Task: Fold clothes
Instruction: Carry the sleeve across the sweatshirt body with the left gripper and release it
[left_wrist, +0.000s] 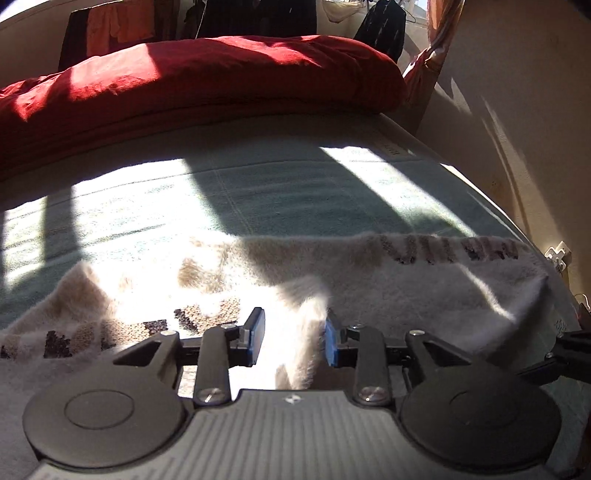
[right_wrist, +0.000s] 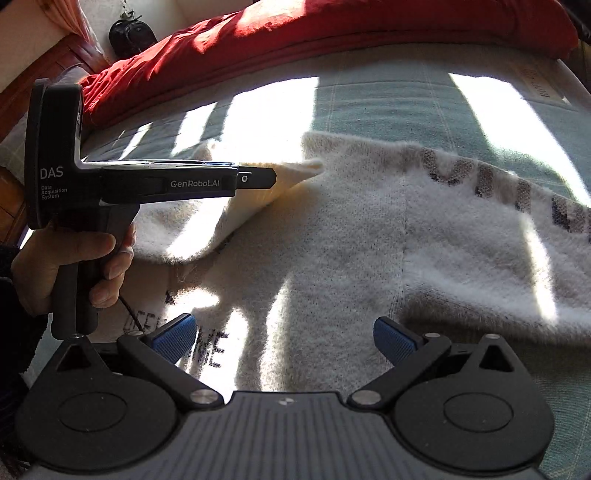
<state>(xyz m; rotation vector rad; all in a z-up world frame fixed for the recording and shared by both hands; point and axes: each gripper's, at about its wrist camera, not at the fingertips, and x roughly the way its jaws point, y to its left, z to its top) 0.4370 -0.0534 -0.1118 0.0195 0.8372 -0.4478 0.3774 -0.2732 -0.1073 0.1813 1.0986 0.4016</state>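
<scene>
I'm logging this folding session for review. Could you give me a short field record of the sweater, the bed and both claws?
garment: fuzzy cream sweater, dark pattern, lying on the bed
surface: green blanket
far edge: red duvet
left claw: open, a raised sweater fold between its pads
right claw: open over the sweater, nothing between its pads

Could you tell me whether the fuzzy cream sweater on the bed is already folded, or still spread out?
Partly folded. The sweater lies mostly flat on the bed, but one corner is turned over onto it at the left gripper.
</scene>
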